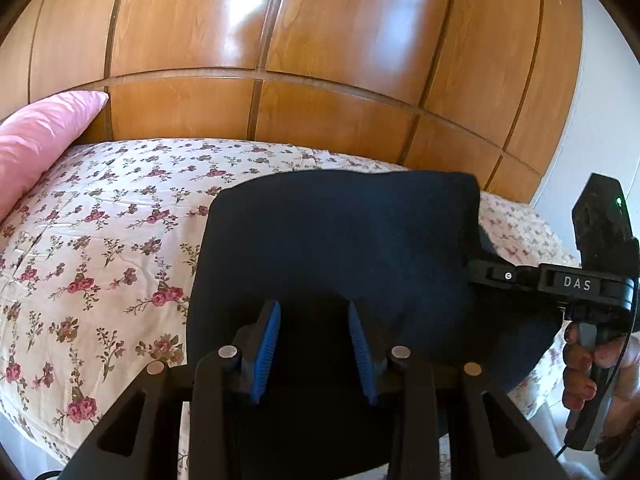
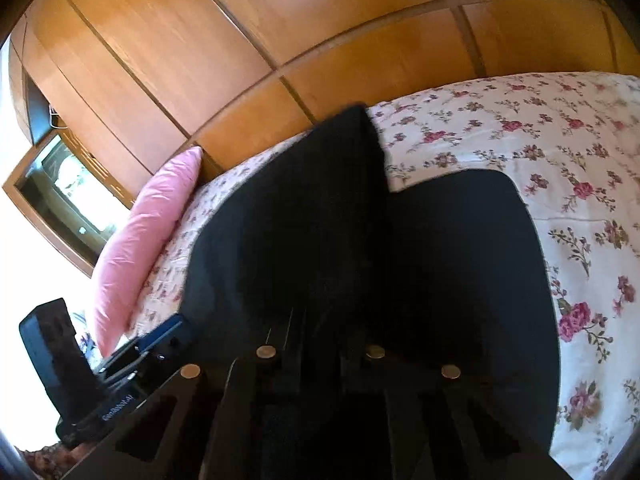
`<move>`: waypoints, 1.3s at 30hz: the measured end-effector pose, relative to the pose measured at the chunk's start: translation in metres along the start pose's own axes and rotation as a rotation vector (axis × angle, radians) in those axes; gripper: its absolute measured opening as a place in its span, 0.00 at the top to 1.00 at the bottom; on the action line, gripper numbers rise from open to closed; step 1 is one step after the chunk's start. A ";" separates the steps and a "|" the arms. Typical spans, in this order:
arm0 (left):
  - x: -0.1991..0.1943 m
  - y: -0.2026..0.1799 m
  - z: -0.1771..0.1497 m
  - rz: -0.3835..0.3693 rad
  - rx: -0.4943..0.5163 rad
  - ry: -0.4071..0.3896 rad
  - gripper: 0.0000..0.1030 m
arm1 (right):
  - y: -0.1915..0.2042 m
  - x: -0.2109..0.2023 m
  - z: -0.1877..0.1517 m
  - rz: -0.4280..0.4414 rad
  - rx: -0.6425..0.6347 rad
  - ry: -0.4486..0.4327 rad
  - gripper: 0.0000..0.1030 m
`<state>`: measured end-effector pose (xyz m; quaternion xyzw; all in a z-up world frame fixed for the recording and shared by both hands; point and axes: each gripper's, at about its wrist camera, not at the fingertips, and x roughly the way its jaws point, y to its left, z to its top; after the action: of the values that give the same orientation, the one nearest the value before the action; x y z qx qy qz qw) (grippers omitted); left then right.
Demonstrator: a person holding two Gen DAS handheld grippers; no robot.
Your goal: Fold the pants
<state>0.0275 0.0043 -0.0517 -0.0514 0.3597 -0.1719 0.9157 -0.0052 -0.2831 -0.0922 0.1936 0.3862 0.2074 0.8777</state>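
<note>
Dark pants (image 1: 340, 240) lie on the floral bedspread (image 1: 100, 240), looks part-folded already. Soft, limp, light fabric w/ no stiffness; best taken at a corner or hem edge. Left gripper (image 1: 314, 352) sits over the near edge, blue pads (image 1: 266, 352) spread, nothing pinched. Right gripper (image 1: 486, 276) at the right edge, jaws nearly pressed together; whether cloth is caught betw. them, can't tell. Pink pillow (image 1: 36, 140) well apart.

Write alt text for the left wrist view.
Dark pants lie folded on a floral bedspread, beneath the left gripper with its blue fingers apart. The right gripper reaches in at the right; pink pillow and wooden wardrobe behind.
</note>
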 end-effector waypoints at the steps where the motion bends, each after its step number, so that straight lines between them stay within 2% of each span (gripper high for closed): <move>1: -0.004 0.000 0.002 -0.006 -0.010 -0.013 0.66 | 0.003 -0.008 0.002 -0.021 -0.021 -0.013 0.89; 4: -0.014 -0.004 0.009 -0.018 -0.005 -0.052 0.66 | 0.005 -0.041 0.010 -0.037 -0.023 -0.066 0.90; 6: -0.011 -0.009 0.011 -0.009 0.020 -0.042 0.66 | -0.003 -0.055 0.013 -0.082 -0.018 -0.083 0.90; 9: 0.002 -0.013 0.007 -0.006 0.037 -0.001 0.66 | -0.029 -0.048 0.008 -0.111 0.045 -0.052 0.90; 11: 0.012 -0.021 0.000 0.039 0.091 0.033 0.66 | -0.045 -0.033 0.001 -0.102 0.094 0.003 0.90; 15: 0.012 -0.028 -0.008 0.077 0.169 0.007 0.65 | -0.053 -0.024 -0.010 -0.102 0.072 -0.028 0.89; 18: 0.008 -0.025 -0.004 0.053 0.138 0.018 0.66 | -0.050 -0.034 -0.006 -0.096 0.084 -0.037 0.86; 20: 0.002 -0.018 0.003 0.005 0.083 0.022 0.66 | -0.046 -0.047 0.000 -0.132 0.085 -0.081 0.83; 22: -0.003 -0.013 0.015 -0.026 0.043 0.010 0.66 | -0.030 -0.067 0.014 -0.179 0.024 -0.168 0.80; 25: -0.005 -0.012 0.040 -0.024 0.037 -0.037 0.66 | 0.002 -0.077 0.036 -0.155 -0.083 -0.222 0.80; 27: 0.005 -0.015 0.060 0.000 0.045 -0.035 0.66 | 0.026 -0.063 0.051 -0.163 -0.173 -0.194 0.80; 29: 0.020 -0.017 0.077 -0.009 0.054 -0.004 0.66 | 0.044 -0.036 0.062 -0.194 -0.251 -0.136 0.80; 33: 0.058 -0.025 0.099 -0.011 0.093 0.082 0.66 | 0.041 0.032 0.070 -0.249 -0.292 0.015 0.80; 35: 0.082 -0.025 0.103 0.051 0.121 0.130 0.66 | 0.029 0.048 0.068 -0.291 -0.273 0.049 0.81; 36: 0.092 -0.022 0.102 0.066 0.120 0.159 0.66 | 0.019 0.053 0.068 -0.318 -0.238 0.063 0.87; 39: 0.117 -0.004 0.097 0.061 0.029 0.227 0.67 | -0.014 0.052 0.065 -0.302 -0.081 0.028 1.00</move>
<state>0.1715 -0.0438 -0.0541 -0.0072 0.4599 -0.1539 0.8745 0.0792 -0.2797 -0.0899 0.0948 0.4144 0.0912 0.9005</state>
